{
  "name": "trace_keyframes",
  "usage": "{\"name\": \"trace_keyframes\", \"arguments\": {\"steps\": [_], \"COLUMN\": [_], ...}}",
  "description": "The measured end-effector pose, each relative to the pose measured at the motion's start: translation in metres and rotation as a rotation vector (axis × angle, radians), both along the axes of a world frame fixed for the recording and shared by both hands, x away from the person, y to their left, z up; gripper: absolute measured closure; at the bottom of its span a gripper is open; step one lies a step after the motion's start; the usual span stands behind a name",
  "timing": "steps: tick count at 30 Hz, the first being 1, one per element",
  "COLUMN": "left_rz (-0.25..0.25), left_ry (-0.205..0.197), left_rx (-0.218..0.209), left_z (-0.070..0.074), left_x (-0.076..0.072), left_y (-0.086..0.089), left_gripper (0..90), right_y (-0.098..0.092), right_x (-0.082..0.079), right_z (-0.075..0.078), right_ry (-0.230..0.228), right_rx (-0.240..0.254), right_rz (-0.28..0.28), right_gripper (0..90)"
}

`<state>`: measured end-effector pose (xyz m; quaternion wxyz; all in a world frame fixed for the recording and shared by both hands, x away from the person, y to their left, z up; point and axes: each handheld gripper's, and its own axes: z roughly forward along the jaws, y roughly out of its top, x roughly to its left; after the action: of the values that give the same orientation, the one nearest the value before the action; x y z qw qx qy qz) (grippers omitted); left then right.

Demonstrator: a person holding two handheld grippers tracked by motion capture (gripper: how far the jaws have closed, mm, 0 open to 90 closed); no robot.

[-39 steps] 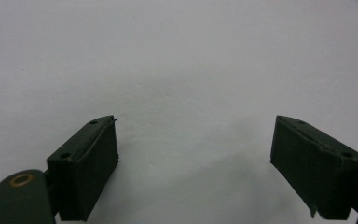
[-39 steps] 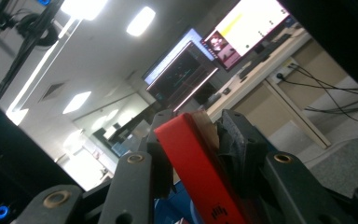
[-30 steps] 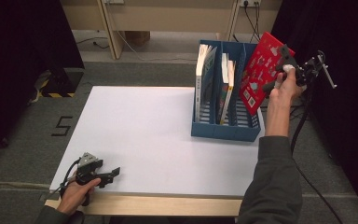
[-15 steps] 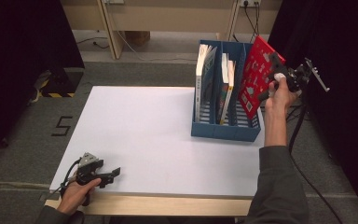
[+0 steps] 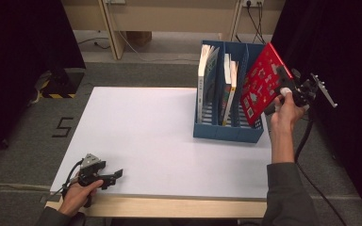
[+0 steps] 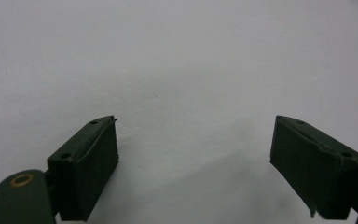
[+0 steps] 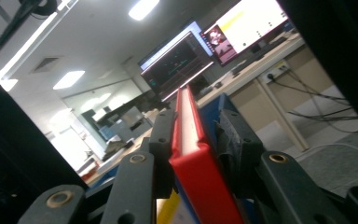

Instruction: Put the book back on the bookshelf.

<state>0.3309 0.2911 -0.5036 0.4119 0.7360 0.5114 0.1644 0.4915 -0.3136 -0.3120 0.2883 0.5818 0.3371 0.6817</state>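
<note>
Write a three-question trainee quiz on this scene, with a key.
1. True or false: the right gripper is shut on the red book.
2. Which compartment of the blue file holder has no book fully in it? A left, B middle, C right.
3. What lies between the open jaws of the left gripper?

Key:
1. True.
2. C; the red book hangs tilted above it.
3. Nothing; there is bare white table beyond the jaws.

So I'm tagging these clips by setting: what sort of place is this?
Most likely an indoor lab or office workspace set up for recording. A white table stands between dark curtains, the right gripper view shows large monitors and ceiling strip lights, and cables run to wall sockets.
</note>
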Motion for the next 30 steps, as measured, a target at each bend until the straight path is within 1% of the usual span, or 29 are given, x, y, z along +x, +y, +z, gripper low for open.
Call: {"name": "trace_keyframes", "arguments": {"steps": [1,3,4,5,7,8,9,11,12,14,16,17,19,20,21,23,26,28,30], "left_rz": [0.001,0.003,0.003,0.003,0.001,0.000,-0.001,-0.001,-0.001,-0.003,-0.004,-0.004,-0.004,-0.004,-0.003,-0.002,-0.001,0.000,-0.001], "left_ry": [0.000,0.000,0.000,0.000,-0.001,0.000,0.000,0.002,0.002,0.002,0.001,0.002,0.004,0.005,0.005,0.005,0.005,0.005,0.005], "left_rx": [-0.001,-0.001,-0.002,0.001,0.004,0.008,0.006,0.004,0.000,-0.006,-0.004,-0.003,-0.007,-0.006,-0.007,-0.006,-0.005,-0.007,-0.007], "left_z": [0.000,0.000,0.000,0.000,0.000,0.000,0.000,0.000,0.000,0.000,0.000,0.000,0.000,0.000,0.000,0.000,0.000,0.000,0.000], "left_x": [0.000,0.000,0.000,0.001,0.001,0.001,0.001,0.001,0.001,0.001,0.001,0.001,0.001,0.001,0.001,0.001,0.001,0.001,0.001], "left_y": [0.000,0.000,-0.001,-0.001,-0.002,-0.002,-0.002,-0.002,-0.001,-0.001,-0.001,-0.001,-0.001,0.000,0.000,-0.001,-0.001,-0.001,-0.001], "left_gripper": [14.5,14.5,14.5,14.5,14.4,14.3,14.2,14.4,14.4,14.5,14.5,14.5,14.5,14.5,14.5,14.5,14.4,14.4,14.4], "right_y": [-0.002,-0.006,-0.008,-0.009,-0.008,-0.006,-0.003,0.000,0.000,0.002,0.003,0.004,0.005,0.005,0.004,0.005,0.010,0.014,0.019], "right_x": [-0.002,-0.007,-0.010,-0.012,-0.015,-0.015,-0.014,-0.012,-0.010,-0.009,-0.009,-0.010,-0.012,-0.013,-0.014,-0.018,-0.022,-0.023,-0.022], "right_z": [-0.003,-0.010,-0.013,-0.016,-0.021,-0.022,-0.022,-0.023,-0.024,-0.027,-0.028,-0.028,-0.027,-0.028,-0.029,-0.034,-0.039,-0.039,-0.039], "right_ry": [0.002,0.032,0.051,0.058,0.058,0.058,0.066,0.092,0.096,0.110,0.106,0.109,0.110,0.118,0.122,0.125,0.118,0.113,0.112], "right_rx": [-0.001,0.001,0.011,0.016,0.032,0.029,-0.004,-0.026,-0.016,-0.014,-0.002,0.000,-0.005,-0.005,-0.009,0.005,-0.024,-0.035,-0.033], "right_rz": [0.006,0.025,0.036,0.054,0.088,0.095,0.106,0.097,0.109,0.119,0.140,0.141,0.148,0.152,0.170,0.192,0.194,0.211,0.225], "right_gripper": [68.5,67.6,67.0,69.2,69.6,69.2,69.1,68.7,68.6,66.8,65.9,65.9,63.3,62.5,61.6,60.2,59.0,58.5,58.1]}}
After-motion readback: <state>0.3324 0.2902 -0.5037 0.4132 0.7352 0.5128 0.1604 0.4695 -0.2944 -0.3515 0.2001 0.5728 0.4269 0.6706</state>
